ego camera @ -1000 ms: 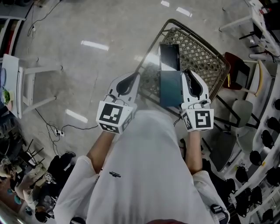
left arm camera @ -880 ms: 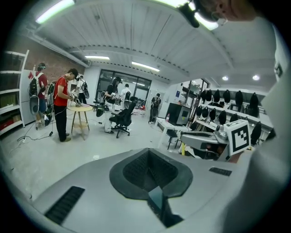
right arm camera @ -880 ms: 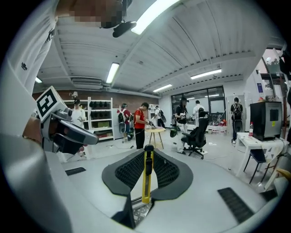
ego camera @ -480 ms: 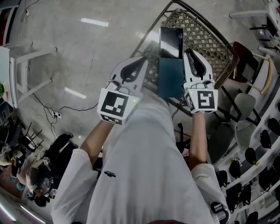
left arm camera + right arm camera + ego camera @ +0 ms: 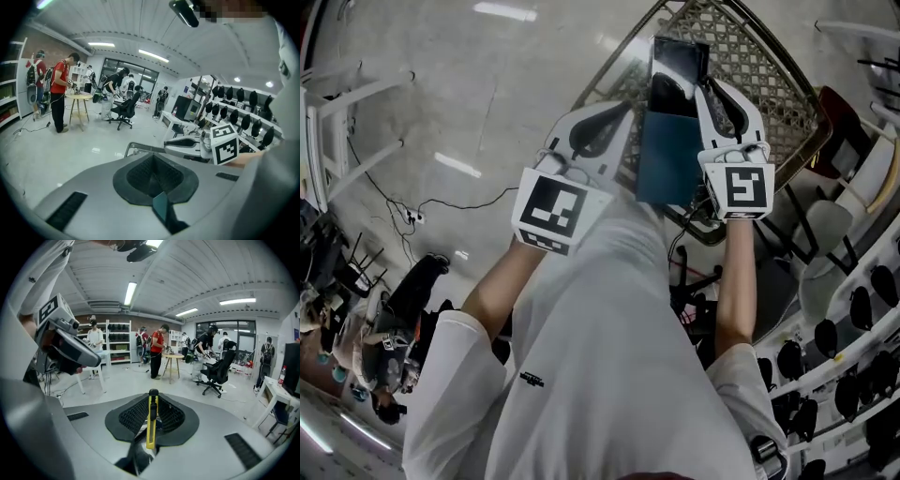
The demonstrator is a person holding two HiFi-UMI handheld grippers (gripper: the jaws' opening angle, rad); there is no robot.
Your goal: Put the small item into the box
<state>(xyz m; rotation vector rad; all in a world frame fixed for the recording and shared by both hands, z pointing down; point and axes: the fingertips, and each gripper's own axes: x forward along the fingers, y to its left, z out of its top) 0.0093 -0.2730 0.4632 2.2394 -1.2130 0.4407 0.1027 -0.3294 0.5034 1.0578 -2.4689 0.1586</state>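
Note:
A dark teal box (image 5: 667,155) with a black end (image 5: 679,61) is held up between the two grippers in the head view. My left gripper (image 5: 622,112) is at the box's left edge. In the left gripper view its jaws (image 5: 157,187) are shut on a thin teal edge (image 5: 161,209) of the same colour as the box. My right gripper (image 5: 715,91) is at the box's right side. In the right gripper view it (image 5: 150,418) is shut on a yellow utility knife (image 5: 150,423), which stands upright between the pads. The knife is hidden in the head view.
A wire-mesh metal chair (image 5: 759,66) stands right below the box and grippers. White stools (image 5: 356,141) and floor cables (image 5: 441,202) lie to the left. Racks and chairs crowd the right side (image 5: 844,281). People stand across the room (image 5: 157,350).
Both grippers and the box have moved up and forward in the head view, over the wire chair. The grips look unchanged.

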